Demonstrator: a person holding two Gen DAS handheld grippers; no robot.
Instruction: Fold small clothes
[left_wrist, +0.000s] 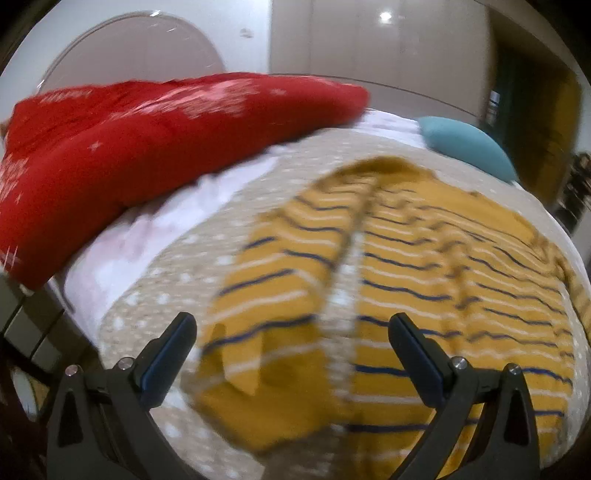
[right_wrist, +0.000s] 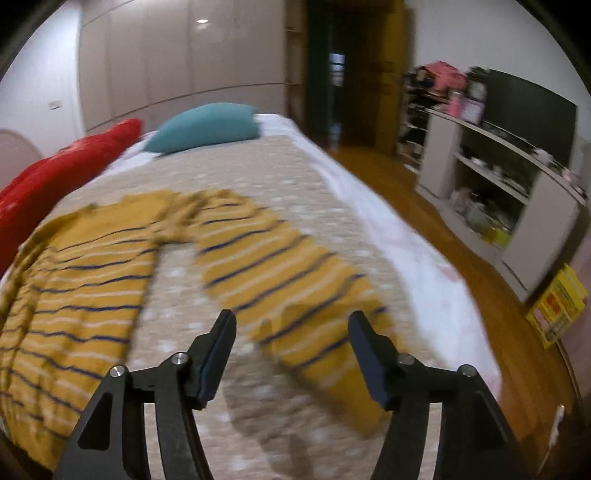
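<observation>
A mustard-yellow shirt with navy and white stripes (left_wrist: 443, 266) lies spread flat on the beige dotted bedspread (left_wrist: 177, 288). In the left wrist view one sleeve (left_wrist: 266, 295) stretches toward me beside the body. My left gripper (left_wrist: 291, 325) is open and empty, hovering above that sleeve's cuff end. In the right wrist view the shirt body (right_wrist: 81, 280) lies left and the other sleeve (right_wrist: 295, 280) runs toward me. My right gripper (right_wrist: 291, 325) is open and empty above that sleeve's cuff. Both views are motion-blurred.
A red quilt (left_wrist: 129, 147) is heaped along the bed's far left side; it also shows in the right wrist view (right_wrist: 55, 173). A teal pillow (right_wrist: 207, 127) lies at the head. The bed's right edge drops to a wooden floor (right_wrist: 461, 266) with a shelf unit (right_wrist: 491, 184).
</observation>
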